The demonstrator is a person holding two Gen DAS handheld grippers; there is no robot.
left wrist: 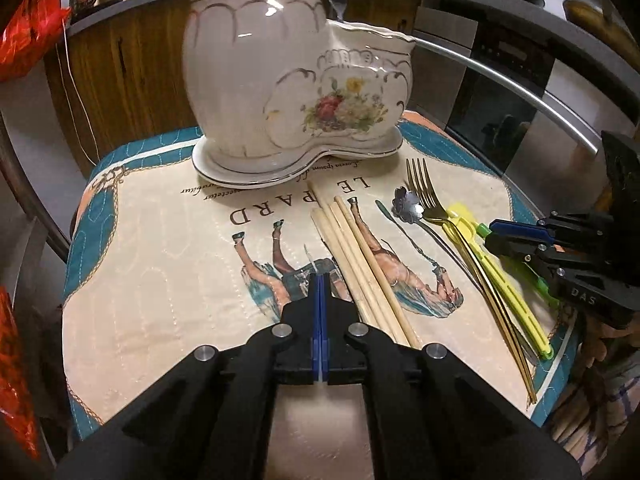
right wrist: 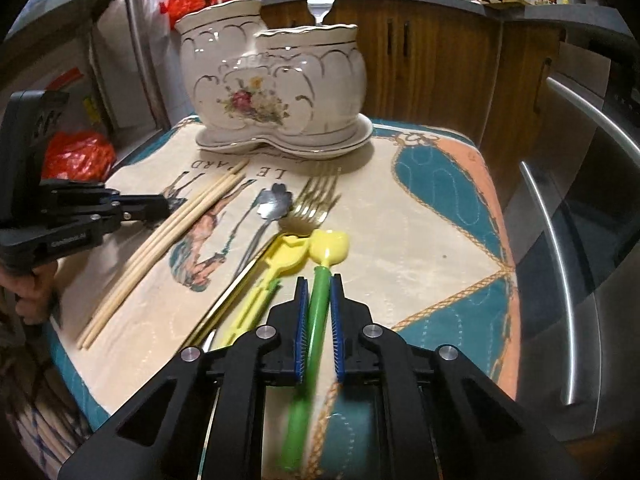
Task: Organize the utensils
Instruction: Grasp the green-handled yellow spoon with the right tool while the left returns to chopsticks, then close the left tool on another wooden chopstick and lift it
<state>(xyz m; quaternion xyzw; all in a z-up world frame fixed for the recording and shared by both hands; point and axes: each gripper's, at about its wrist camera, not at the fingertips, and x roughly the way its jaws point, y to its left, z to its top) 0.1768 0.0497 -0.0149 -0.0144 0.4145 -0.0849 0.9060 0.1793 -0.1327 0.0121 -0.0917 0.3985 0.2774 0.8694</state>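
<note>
Chopsticks (left wrist: 362,256) four, gold forks (right wrist: 318,196) two

My left gripper (left wrist: 320,284) hovers low with its blue pads pressed together, empty. My right gripper (right wrist: 319,284) sits right of it, pads clamping the green-handled spoon (right wrist: 316,320).

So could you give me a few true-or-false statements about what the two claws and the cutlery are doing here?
1. The right claw has the green-handled spoon between its fingers. True.
2. The left claw is wide open. False: its fingers are shut together, holding nothing.
3. A silver fork already stands in the ceramic holder. True.
4. The chopsticks stand in the holder. False: they lie on the placemat.
</note>
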